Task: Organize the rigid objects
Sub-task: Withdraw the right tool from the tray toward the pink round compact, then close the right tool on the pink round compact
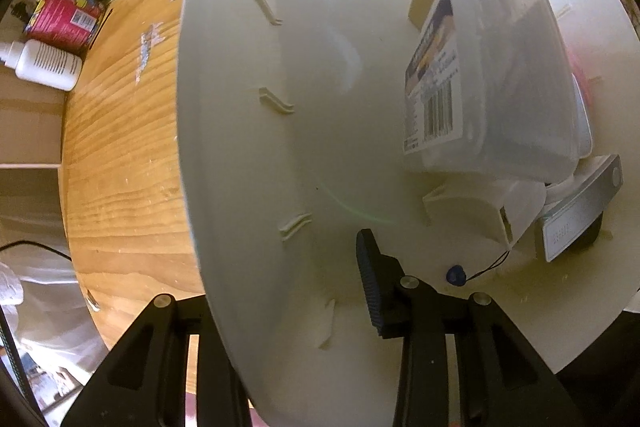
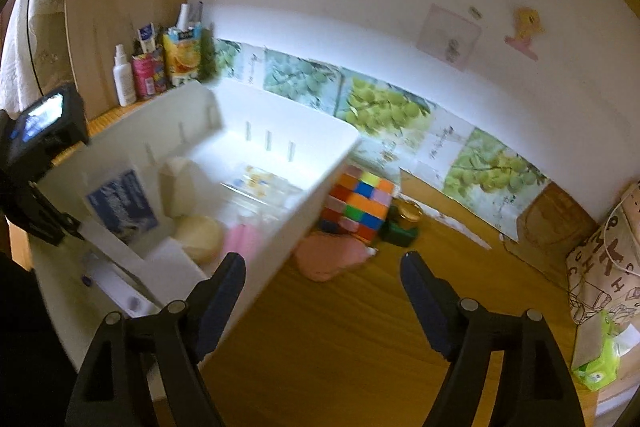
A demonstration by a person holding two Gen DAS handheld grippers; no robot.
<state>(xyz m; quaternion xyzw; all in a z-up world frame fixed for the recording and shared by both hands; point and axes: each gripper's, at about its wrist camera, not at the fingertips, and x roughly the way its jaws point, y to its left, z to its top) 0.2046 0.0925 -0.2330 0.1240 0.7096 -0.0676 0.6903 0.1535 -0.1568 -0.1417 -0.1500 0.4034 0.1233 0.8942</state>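
— What are your tongs doing?

— My left gripper (image 1: 288, 291) pinches the wall of the white bin (image 1: 240, 131) and keeps it steady. My right gripper (image 2: 324, 281) is wide and holds nothing.

— What's already inside?

— A clear box (image 1: 504, 75) and some small things.

— What's left?

— The colour cube (image 2: 358, 205) sits on the table (image 2: 340, 339) at twelve o'clock from my right gripper, just beside the bin. I think I reach forward, straddle it, then squeeze.
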